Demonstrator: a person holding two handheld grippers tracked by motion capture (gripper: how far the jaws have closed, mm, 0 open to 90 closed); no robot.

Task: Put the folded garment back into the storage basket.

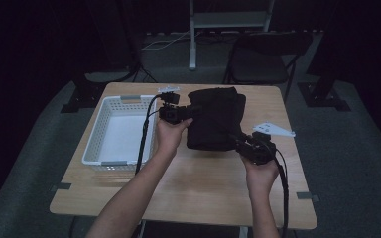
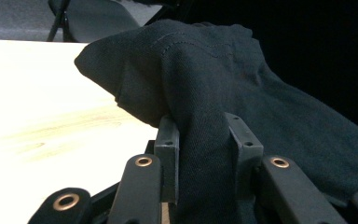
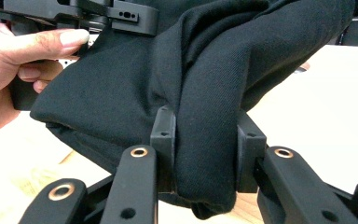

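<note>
A black folded cloth [image 1: 215, 119] lies bunched on the wooden table [image 1: 193, 193], right of the basket. My left gripper [image 1: 184, 114] holds its left edge; in the left gripper view a thick fold of the cloth [image 2: 200, 93] is clamped between the two jaws at my left gripper [image 2: 201, 140]. My right gripper [image 1: 238, 141] grips the cloth's near right corner. In the right gripper view the cloth [image 3: 205, 70] is pinched in a fold by my right gripper [image 3: 204, 149], and the other hand [image 3: 14, 70] with its gripper is behind it.
A white plastic basket [image 1: 113, 101] stands empty at the table's left. A black folding chair [image 1: 258, 64] and a metal stand [image 1: 193, 34] are beyond the far edge. Bare tabletop stretches across the near side.
</note>
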